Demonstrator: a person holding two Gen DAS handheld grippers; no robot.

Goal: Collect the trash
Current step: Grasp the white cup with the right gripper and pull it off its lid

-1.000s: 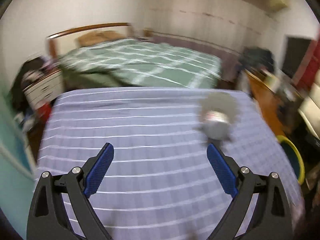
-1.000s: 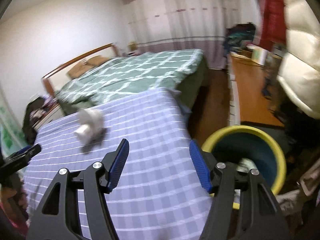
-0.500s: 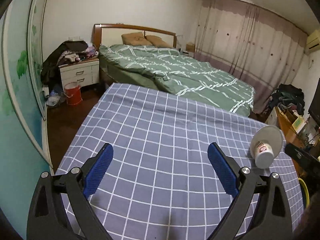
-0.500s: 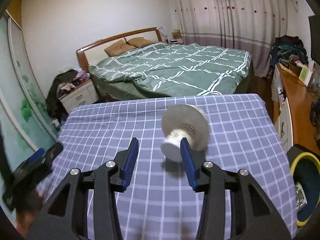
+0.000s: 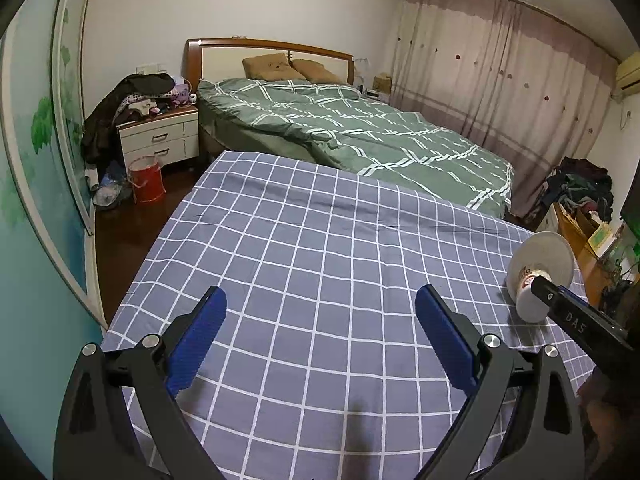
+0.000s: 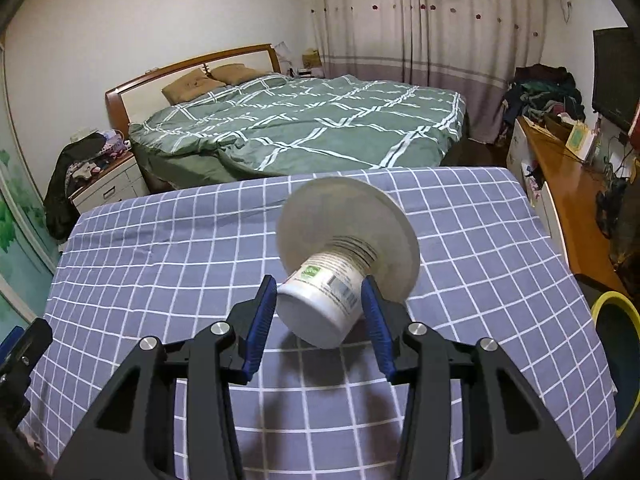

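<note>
The right gripper has just been closing and brackets the tipped paper cup – pads touching or just beside its base, lid beyond. Squeeze gently; thin walls may buckle. The left gripper hangs open, empty – the cup lies far to its right.

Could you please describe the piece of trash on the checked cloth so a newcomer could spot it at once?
Find the blue checked cloth in front of the green bed. On it a white cup lies tipped over between the right gripper pads, the only item there, with a wide disc-like lid.
</note>
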